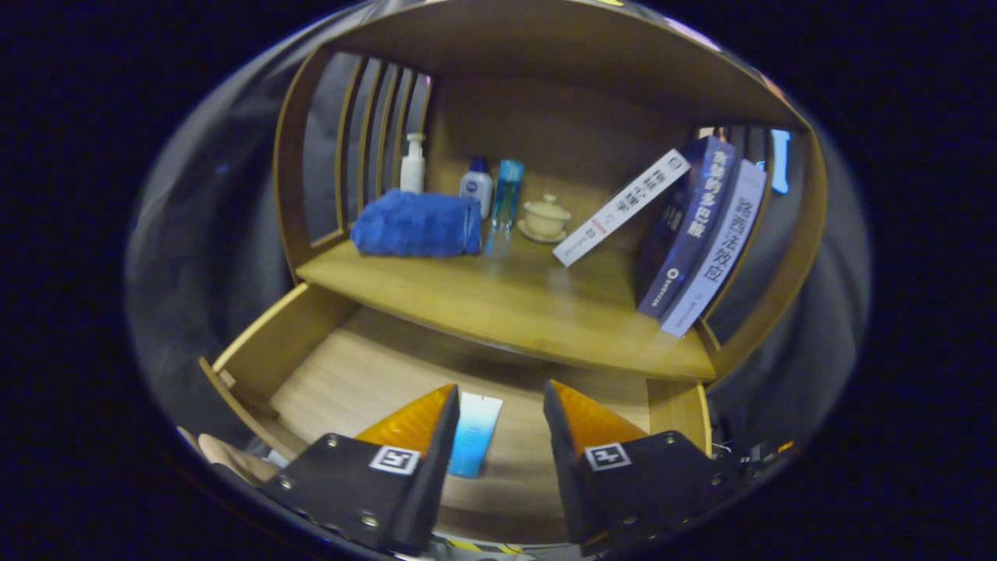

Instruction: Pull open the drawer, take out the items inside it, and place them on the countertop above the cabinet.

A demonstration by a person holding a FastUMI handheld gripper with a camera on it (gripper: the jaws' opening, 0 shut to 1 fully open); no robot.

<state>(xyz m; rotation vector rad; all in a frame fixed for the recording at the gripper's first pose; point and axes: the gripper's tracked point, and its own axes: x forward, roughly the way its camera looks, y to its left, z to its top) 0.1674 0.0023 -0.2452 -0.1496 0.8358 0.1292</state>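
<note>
The hand-held gripper (498,405) hangs over the open drawer (311,366), tilted downward, fingers spread apart, a blue tube (475,432) lying between them beside the left finger

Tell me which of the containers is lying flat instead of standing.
The blue-and-white tube in the open drawer, between the open gripper fingers. The three bottles stand upright on the countertop.

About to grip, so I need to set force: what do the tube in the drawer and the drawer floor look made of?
Tube: likely soft plastic, smooth with a slight sheen. It lies between the open jaws of the gripper, beside one finger.
Drawer floor: pale wood or wood-look board, visible grain, matte.
</note>
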